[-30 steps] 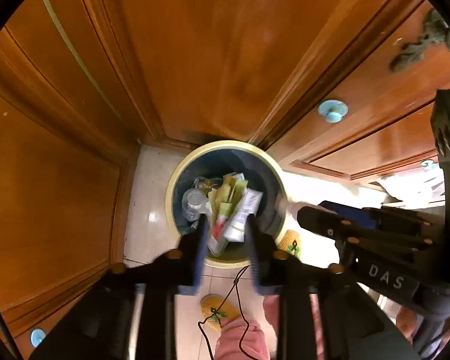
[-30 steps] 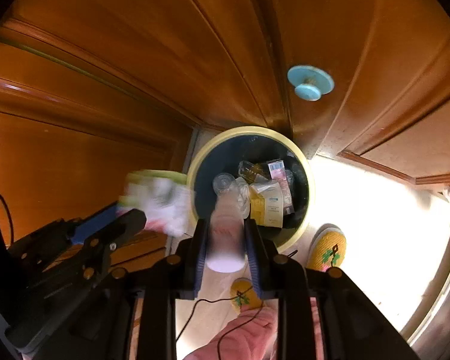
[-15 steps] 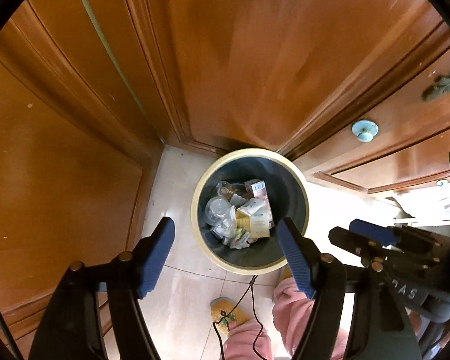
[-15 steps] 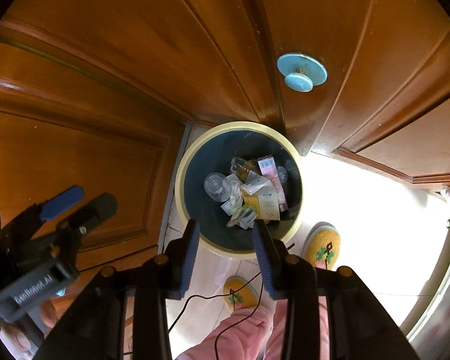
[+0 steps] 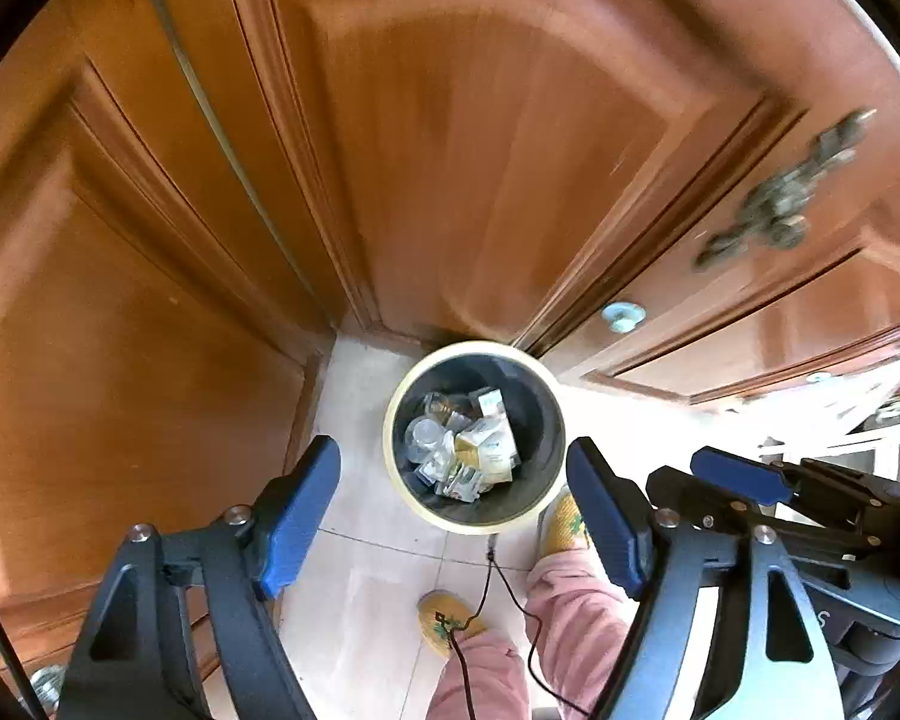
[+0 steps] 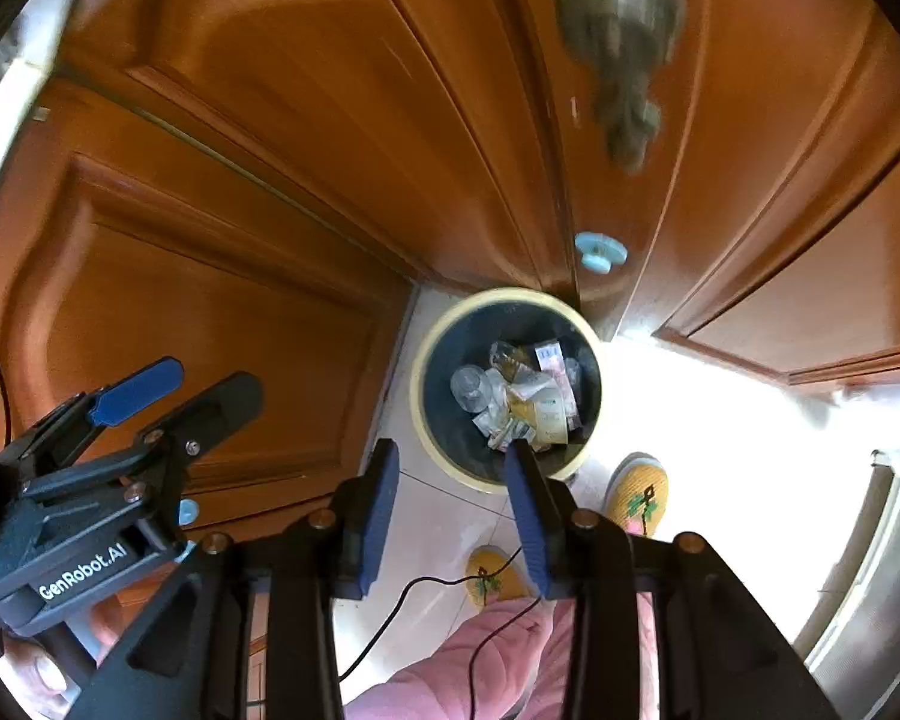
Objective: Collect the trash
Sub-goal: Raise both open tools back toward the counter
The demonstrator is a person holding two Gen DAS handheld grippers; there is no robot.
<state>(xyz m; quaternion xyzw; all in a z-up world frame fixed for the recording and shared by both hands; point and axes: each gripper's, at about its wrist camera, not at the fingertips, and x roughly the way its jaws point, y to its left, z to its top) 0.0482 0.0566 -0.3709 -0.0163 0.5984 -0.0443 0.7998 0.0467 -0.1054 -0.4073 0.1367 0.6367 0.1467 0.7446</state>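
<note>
left gripper [image 5: 453, 504]: you're holding it high over the bin, jaws spread wide, blue pads [image 5: 297, 507] gripping nothing.
right gripper [image 6: 453, 504]: you're holding it over the bin too, jaws parted but narrower than the left, nothing between them.
writing: "GenRobot.AI" is showing in white on the left gripper body in the right wrist view; one "S" is peeking out on the right gripper body in the left wrist view, the rest cut off.
trash [image 5: 462, 447]: it's sitting inside the bin, a heap of clear plastic cups, small cartons and wrappers; print on the cartons too small to read.
trash bin [image 5: 405, 483]: round, dark inside, cream rim, standing upright on the floor in the corner where the wood panels meet.
wooden doors [image 5: 480, 150]: they're closing in behind and left of the bin, rim just beside their base; blue knob [image 6: 600, 249] sitting just above the rim.
door handle [image 5: 768, 213]: ornate metal, blurred.
tiled floor [image 5: 360, 600]: open tile is lying on your side of the bin and to the right.
slippers [image 6: 639, 498]: your yellow slippers and pink trousers are standing near the bin's front edge; a thin black cable [image 5: 501, 576] is dangling there.
</note>
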